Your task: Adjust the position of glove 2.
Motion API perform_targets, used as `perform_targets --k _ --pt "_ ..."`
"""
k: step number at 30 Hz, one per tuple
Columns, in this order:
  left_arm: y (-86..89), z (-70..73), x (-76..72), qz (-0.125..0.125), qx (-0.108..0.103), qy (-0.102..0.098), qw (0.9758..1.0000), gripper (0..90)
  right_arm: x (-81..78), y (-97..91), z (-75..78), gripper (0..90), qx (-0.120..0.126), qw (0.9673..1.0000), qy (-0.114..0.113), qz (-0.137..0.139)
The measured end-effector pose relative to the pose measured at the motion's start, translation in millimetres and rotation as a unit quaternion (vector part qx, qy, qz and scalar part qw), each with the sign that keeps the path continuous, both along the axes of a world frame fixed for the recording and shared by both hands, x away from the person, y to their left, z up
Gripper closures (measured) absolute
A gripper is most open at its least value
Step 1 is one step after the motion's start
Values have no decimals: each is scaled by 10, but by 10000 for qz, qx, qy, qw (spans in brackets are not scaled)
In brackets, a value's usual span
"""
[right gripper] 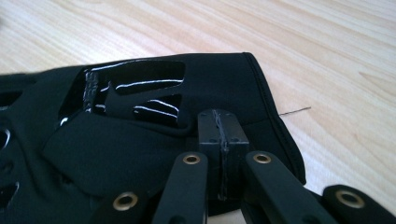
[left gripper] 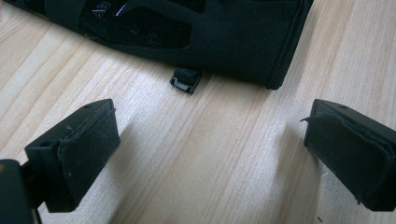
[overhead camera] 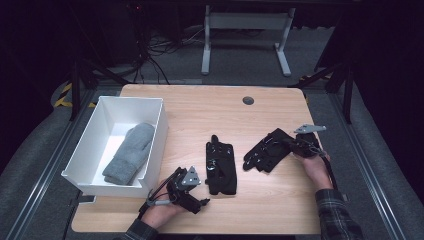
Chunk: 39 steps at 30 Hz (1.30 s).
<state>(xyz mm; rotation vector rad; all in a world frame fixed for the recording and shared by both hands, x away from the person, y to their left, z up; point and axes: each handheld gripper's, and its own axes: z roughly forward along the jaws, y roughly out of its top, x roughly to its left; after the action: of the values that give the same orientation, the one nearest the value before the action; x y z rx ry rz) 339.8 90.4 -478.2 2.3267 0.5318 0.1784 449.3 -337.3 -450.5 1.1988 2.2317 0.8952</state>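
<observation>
A wooden tabletop (overhead camera: pixel 250 120) holds a white bin (overhead camera: pixel 95 135) at your left with a grey mitten (overhead camera: pixel 130 152) inside. Two black gloves lie ahead: your left claw (overhead camera: pixel 192 192) rests near one glove (overhead camera: pixel 220 167); your right claw (overhead camera: pixel 295 145) touches the other glove (overhead camera: pixel 265 150).

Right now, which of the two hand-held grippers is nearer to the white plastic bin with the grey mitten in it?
The left. The left gripper sits just off the near right corner of the white plastic bin. The right gripper is far across the table, shut on a black glove.
</observation>
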Motion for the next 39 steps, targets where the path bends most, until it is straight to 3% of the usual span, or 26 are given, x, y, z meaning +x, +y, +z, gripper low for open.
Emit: perform_targets --k 9,21,30,39 --pt "-1 -1 -1 6 -6 0 10000 36 -247 -46 44 900 -243 9995 146 166" --pt "-1 -1 0 4 -4 -3 10000 35 -706 -123 56 900 -154 9980 336 506" --pt "-2 -2 -1 5 -13 14 10000 35 -996 18 53 900 -127 9945 423 953" --pt "-2 -2 -1 3 -13 13 10000 35 -1156 221 39 900 11 9892 531 1368"
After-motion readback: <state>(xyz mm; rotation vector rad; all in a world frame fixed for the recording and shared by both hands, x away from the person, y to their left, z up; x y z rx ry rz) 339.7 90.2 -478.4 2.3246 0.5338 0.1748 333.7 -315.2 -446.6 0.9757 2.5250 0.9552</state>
